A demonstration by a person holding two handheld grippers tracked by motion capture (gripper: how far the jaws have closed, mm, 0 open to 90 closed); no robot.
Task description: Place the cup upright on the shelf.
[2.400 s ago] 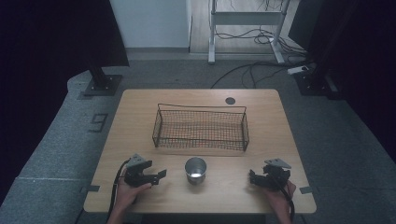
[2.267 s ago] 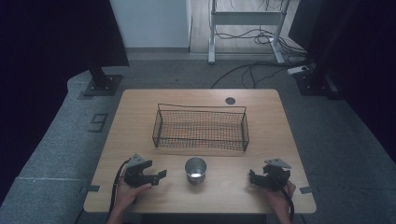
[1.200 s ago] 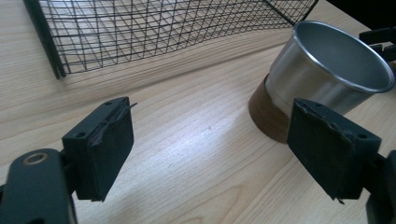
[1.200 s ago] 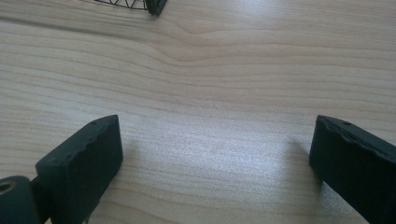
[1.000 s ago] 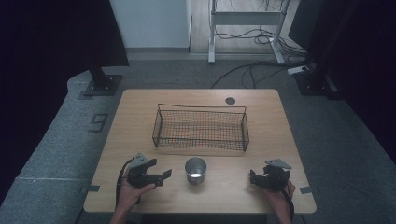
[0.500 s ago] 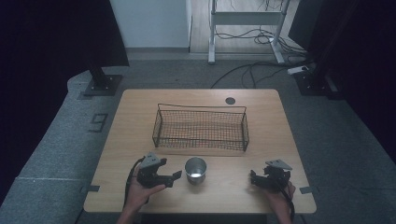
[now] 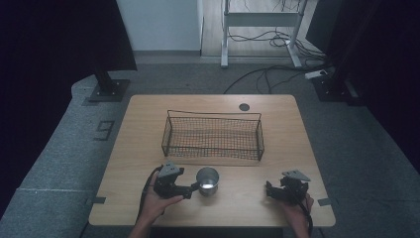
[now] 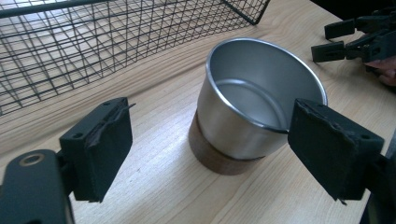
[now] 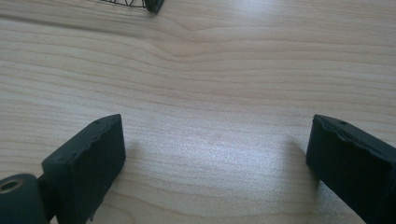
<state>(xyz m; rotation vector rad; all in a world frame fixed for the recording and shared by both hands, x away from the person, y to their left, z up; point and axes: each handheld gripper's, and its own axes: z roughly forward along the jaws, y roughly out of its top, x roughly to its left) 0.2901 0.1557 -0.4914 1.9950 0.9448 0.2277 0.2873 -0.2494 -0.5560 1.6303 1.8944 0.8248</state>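
Your left tool [image 7: 194,187] sits low over the desk [image 7: 148,114], pointing sideways at the metal cup [image 7: 207,180], and its jaws have just been opening. In the left gripper view they stand spread, one pad off to the left of the cup [image 8: 254,107] with bare wood between, the other lying in front of the rim at the right; whether that pad touches the wall I cannot tell, but nothing is pinched. You look to be widening the gap so the cup's body can pass between the pads, and coming in level probably lets them meet the wall squarely rather than slide off the rim.

The cup stands upright near the front edge of the desk, mouth up and empty, its shiny upper part on a darker brown base. It sits just in front of the wire basket [image 7: 213,136], close but apart from it, which suggests a short lift and carry over the near wall is the work in hand.

Your right tool [image 7: 280,191] rests near the front right of the desk, well apart from the cup. In the right gripper view its jaws are spread wide over bare wood [image 9: 210,84] with nothing between them, so it is released and idle, parked out of the left hand's way.
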